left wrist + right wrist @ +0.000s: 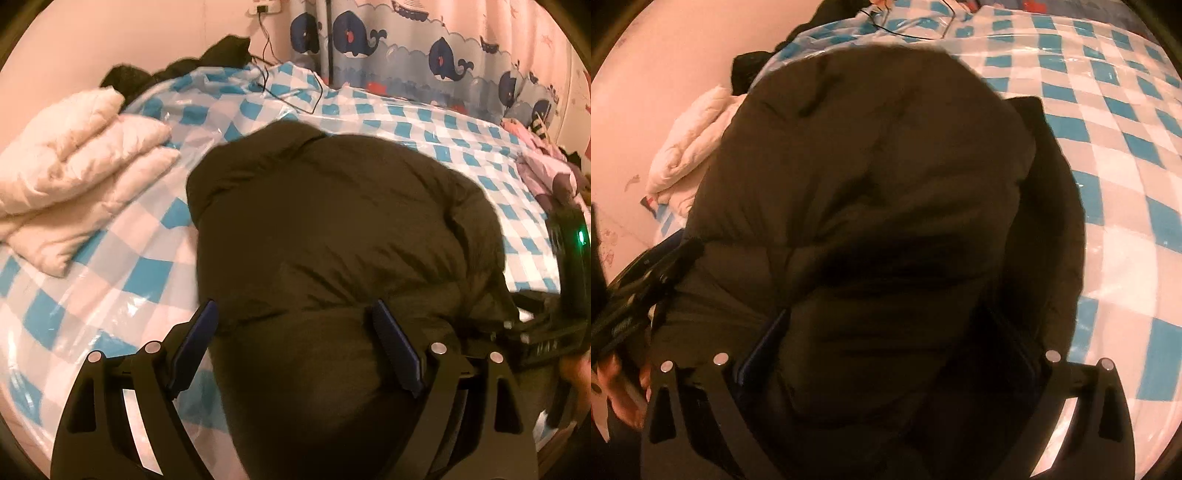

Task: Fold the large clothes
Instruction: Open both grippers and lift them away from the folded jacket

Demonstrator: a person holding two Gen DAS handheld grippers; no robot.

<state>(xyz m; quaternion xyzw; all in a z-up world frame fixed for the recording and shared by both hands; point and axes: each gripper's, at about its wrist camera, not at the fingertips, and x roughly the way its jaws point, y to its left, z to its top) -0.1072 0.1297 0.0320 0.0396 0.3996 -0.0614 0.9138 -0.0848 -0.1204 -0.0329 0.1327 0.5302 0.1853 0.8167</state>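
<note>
Both tongs, left tongs and right tongs, stand released astride dark puffy jacket on bed; pinch thick edge deep w/ both, lift evenly.

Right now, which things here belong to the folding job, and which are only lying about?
For the job:
dark puffy jacket
left gripper
right gripper

Lying about:
white padded garment
black cable
whale curtain
checkered cover
</note>
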